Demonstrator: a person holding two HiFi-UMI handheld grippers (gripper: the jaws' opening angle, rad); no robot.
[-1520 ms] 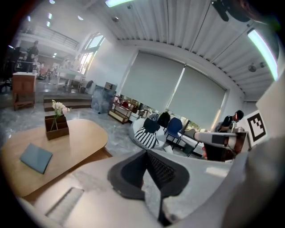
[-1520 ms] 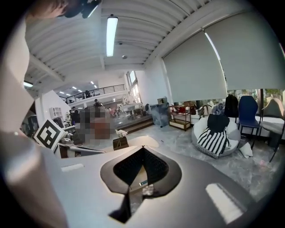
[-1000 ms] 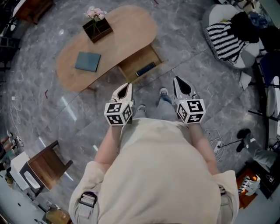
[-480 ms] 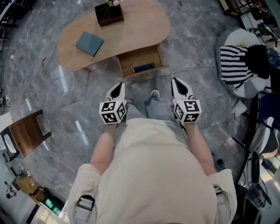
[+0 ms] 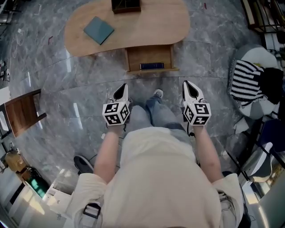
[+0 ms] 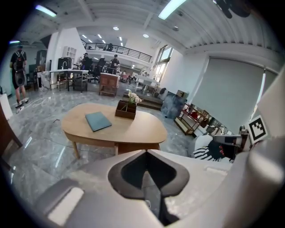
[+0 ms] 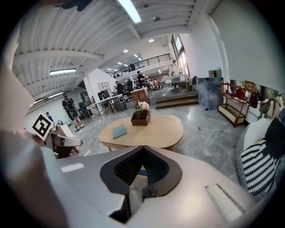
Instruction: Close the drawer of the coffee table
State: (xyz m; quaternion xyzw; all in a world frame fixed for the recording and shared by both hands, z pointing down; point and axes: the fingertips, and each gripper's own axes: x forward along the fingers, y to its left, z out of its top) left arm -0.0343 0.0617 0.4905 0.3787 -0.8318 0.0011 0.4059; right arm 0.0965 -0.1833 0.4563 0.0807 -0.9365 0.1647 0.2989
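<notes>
An oval wooden coffee table (image 5: 147,24) stands straight ahead of me. Its drawer (image 5: 149,55) is pulled out toward me, with a dark blue flat item (image 5: 151,66) lying in it. Both grippers hover over the floor short of the drawer, apart from it. My left gripper (image 5: 121,90) is shut and empty, below the drawer's left corner. At the right, my right gripper (image 5: 189,87) is also shut and empty. The table (image 6: 113,129) shows beyond the shut left gripper (image 6: 146,152) and again as the table (image 7: 147,129) beyond the shut right gripper (image 7: 142,149).
A teal book (image 5: 99,30) and a dark box (image 5: 126,4) lie on the tabletop. A wooden chair (image 5: 20,111) stands at the left, a striped cushion (image 5: 247,82) on a seat at the right. My feet (image 5: 158,93) are between the grippers. People stand far off.
The table has shifted up in the head view and now faces me squarely with the drawer front toward me. Both grippers have sunk a little and stay shut.
</notes>
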